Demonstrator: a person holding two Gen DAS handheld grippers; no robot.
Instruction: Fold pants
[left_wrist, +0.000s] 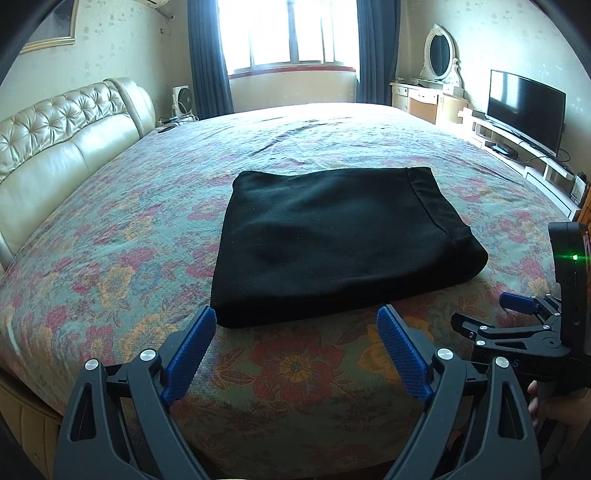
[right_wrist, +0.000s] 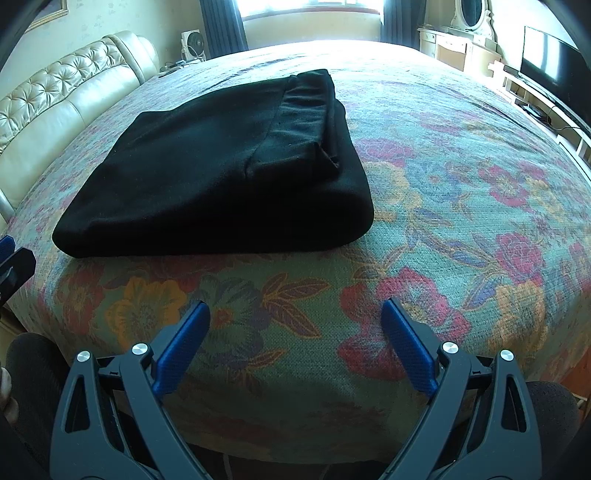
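Observation:
Black pants (left_wrist: 332, 236) lie folded into a thick rectangle on the floral bedspread (left_wrist: 288, 365), near the bed's front edge. They also show in the right wrist view (right_wrist: 221, 173), with the waistband on top at the right. My left gripper (left_wrist: 297, 314) is open and empty, just in front of the pants' near edge. My right gripper (right_wrist: 295, 310) is open and empty, over the bedspread (right_wrist: 461, 206) in front of and to the right of the pants. The right gripper also shows at the right edge of the left wrist view (left_wrist: 517, 310).
A beige tufted headboard (left_wrist: 55, 140) runs along the left. A TV (left_wrist: 524, 110) on a low white stand, and a dresser with an oval mirror (left_wrist: 439, 55), stand at the right. A window (left_wrist: 288, 33) with dark curtains is behind the bed.

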